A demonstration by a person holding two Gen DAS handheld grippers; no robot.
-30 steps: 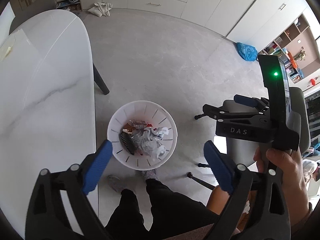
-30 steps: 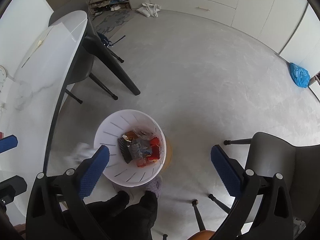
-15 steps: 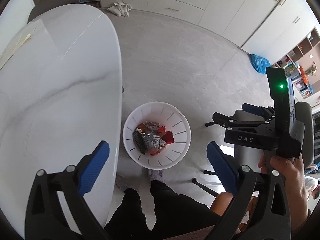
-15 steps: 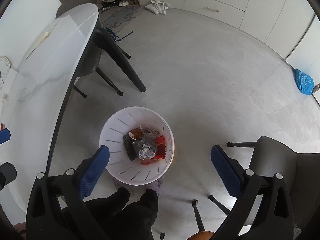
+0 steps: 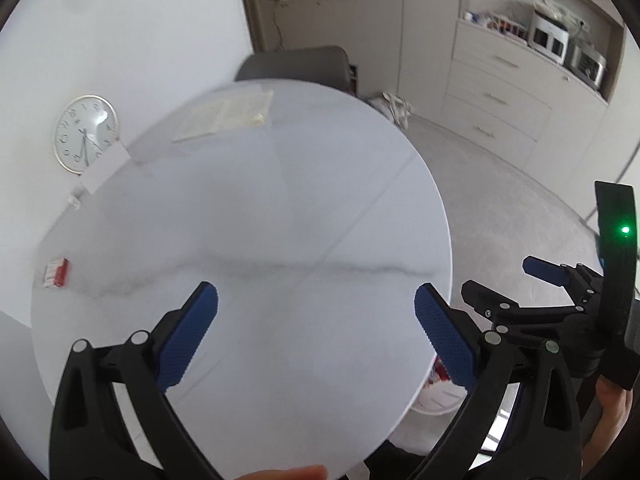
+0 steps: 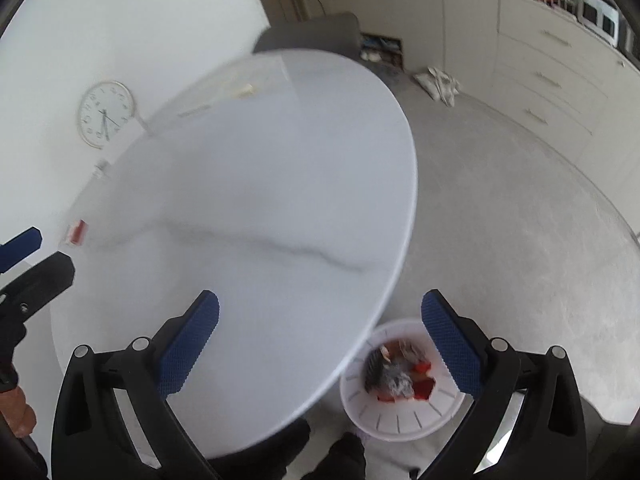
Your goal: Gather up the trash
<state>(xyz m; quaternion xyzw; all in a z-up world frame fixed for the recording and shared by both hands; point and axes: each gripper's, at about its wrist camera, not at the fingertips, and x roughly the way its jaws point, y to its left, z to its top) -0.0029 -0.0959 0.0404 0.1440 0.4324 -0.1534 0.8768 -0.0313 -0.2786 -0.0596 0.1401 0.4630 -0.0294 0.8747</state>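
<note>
a white slotted waste bin (image 6: 400,416) stands upright on the floor just beside the table edge, holding crumpled red, grey and dark wrappers (image 6: 394,372).

Motion blur smears the red-and-white packet (image 5: 56,273) at frame left; its print is unreadable. The white bin (image 5: 438,396), lower right, sits mostly hidden behind the table (image 5: 280,208) edge.

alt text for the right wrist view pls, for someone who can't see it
The right claw is open and empty above the edge of a round white marble table, with a white trash bin full of wrappers on the grey floor below. A small red-and-white packet lies at the table's far left edge, near the left claw's blue tip; a wall clock hangs behind.
</note>
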